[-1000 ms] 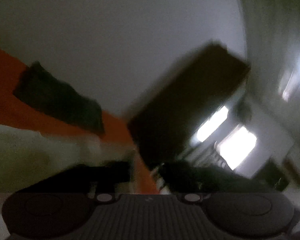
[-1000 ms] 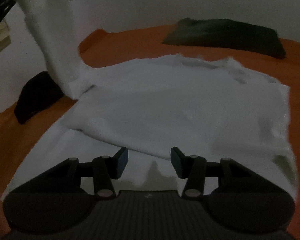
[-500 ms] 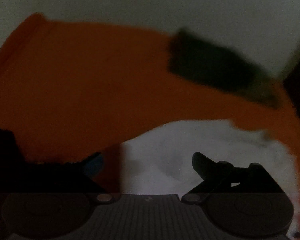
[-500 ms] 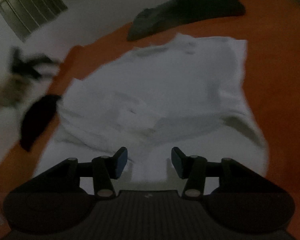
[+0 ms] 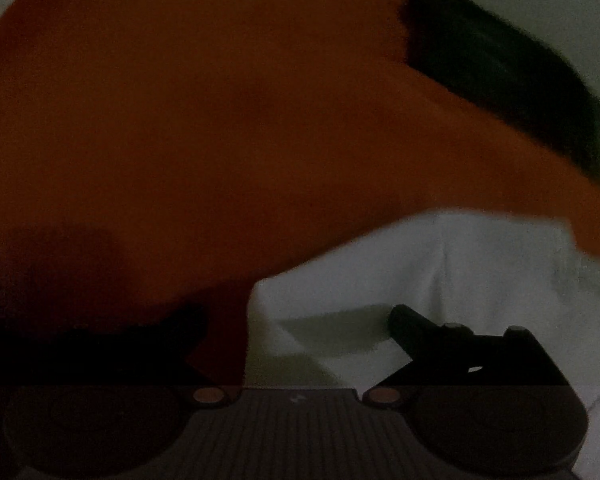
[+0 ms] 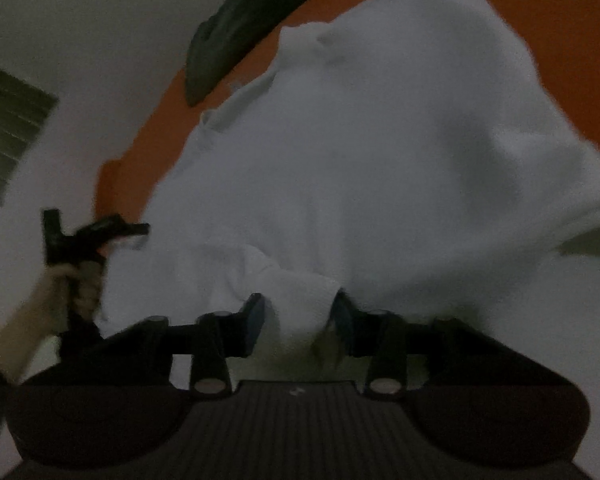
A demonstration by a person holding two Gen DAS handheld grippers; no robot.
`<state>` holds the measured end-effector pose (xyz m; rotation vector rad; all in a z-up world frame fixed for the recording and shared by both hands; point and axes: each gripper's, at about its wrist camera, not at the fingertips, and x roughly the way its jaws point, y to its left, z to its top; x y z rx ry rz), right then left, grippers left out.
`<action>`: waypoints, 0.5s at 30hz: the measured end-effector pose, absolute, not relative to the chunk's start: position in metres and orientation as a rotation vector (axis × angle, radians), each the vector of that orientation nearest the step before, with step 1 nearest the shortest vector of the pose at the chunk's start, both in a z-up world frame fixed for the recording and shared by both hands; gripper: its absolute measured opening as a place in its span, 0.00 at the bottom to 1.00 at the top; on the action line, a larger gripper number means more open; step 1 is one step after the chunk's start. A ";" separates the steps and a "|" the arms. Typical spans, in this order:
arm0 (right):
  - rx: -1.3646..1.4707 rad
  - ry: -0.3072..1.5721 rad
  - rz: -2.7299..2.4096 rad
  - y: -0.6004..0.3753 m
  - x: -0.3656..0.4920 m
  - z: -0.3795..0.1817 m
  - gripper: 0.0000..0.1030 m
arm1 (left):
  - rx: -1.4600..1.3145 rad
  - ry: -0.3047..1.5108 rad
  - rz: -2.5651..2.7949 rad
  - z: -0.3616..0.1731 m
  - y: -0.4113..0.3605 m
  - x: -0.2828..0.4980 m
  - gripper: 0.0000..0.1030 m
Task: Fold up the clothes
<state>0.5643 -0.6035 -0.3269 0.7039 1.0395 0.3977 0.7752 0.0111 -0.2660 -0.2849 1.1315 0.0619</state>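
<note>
A white garment lies spread on the orange bed cover. My right gripper is open low over the garment's near edge, with a raised fold of white cloth between its fingers. My left gripper is open at the garment's left edge, its right finger over white cloth and its left finger over the orange cover. The left gripper and the hand that holds it also show in the right wrist view, at the garment's left side.
A dark folded garment lies at the far end of the bed, also seen in the left wrist view. A white wall is behind. A slatted window shows at left.
The left gripper let go of the lifted white cloth, swung down to the bed and opened at the garment's edge. The right gripper moved in closer over the near fold and tilted.
</note>
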 end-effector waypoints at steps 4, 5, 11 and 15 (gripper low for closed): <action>0.575 0.890 0.387 -0.606 0.549 -0.286 0.07 | -0.370 1.108 0.074 -0.261 0.017 0.773 0.89; 0.558 0.849 0.368 -0.611 0.542 -0.272 0.07 | -0.314 1.122 0.068 -0.263 0.014 0.776 0.89; 0.391 0.771 0.145 -0.664 0.506 -0.221 0.07 | -0.114 1.168 0.009 -0.261 -0.014 0.783 0.81; 0.358 0.859 0.129 -0.669 0.513 -0.245 0.12 | 0.018 1.153 -0.023 -0.259 -0.048 0.792 0.06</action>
